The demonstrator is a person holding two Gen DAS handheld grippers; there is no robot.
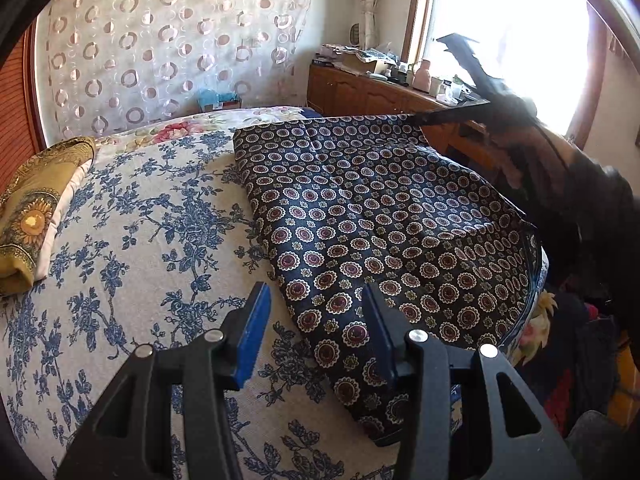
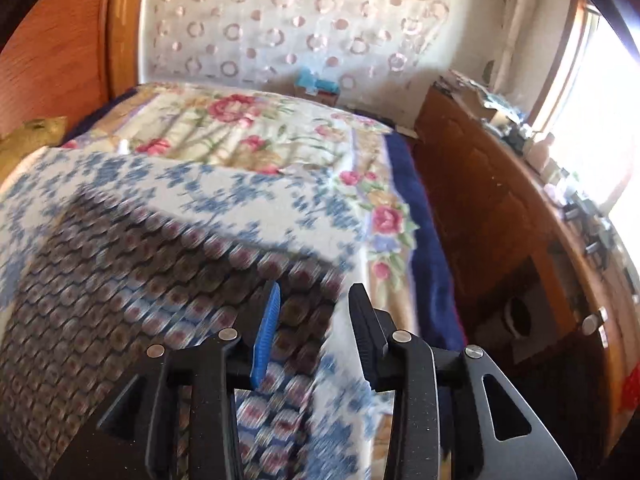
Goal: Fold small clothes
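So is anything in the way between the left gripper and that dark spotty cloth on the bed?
No, nothing visible. The left gripper hangs open right over the near edge of the dark patterned cloth, with only the blue-flowered bedcover underneath. The yellow pillow lies far off to the side.

Bed (image 1: 132,216) w/ blue-floral cover. Dark navy medallion-print garment (image 1: 380,232) lies flat toward the right edge, partly folded. Mustard sunflower-print cushion (image 1: 36,208) at left edge. Pink rose-print blanket (image 2: 248,132) across the far end, under the cover.
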